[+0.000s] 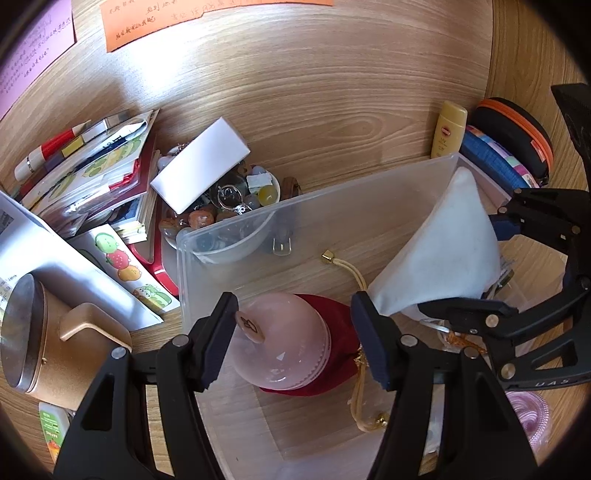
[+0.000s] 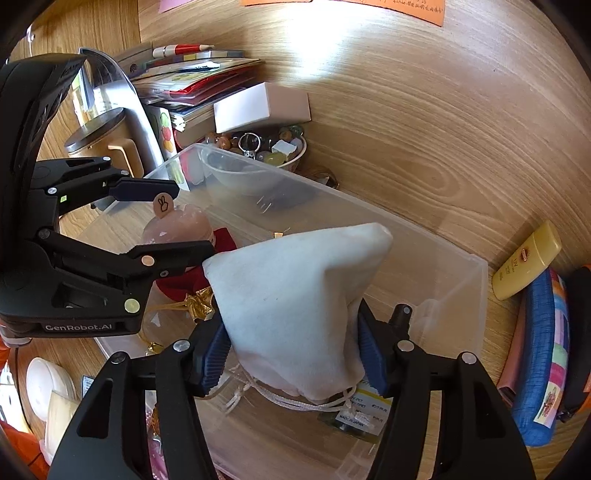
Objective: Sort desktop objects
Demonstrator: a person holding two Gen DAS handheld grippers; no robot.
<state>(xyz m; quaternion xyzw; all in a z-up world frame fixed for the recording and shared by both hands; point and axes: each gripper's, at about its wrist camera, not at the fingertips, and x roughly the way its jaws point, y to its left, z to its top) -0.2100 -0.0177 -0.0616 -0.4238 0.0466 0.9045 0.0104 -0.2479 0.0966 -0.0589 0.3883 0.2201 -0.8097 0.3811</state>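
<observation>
Inside the clear plastic bin (image 2: 476,295), the right gripper (image 2: 295,354) pinches a white cloth pouch (image 2: 295,288) while the left gripper (image 1: 295,339) straddles, jaws apart, a pink apple-shaped ornament (image 1: 284,343) on a red pouch (image 1: 340,350).

A wood-grain surface (image 1: 332,92) is covered with a clear plastic bin (image 1: 314,214), a bowl of beads (image 1: 221,206), stacked booklets (image 1: 99,173), a yellow sunscreen tube (image 1: 448,129); an orange note (image 1: 177,18) is laid farther back
</observation>
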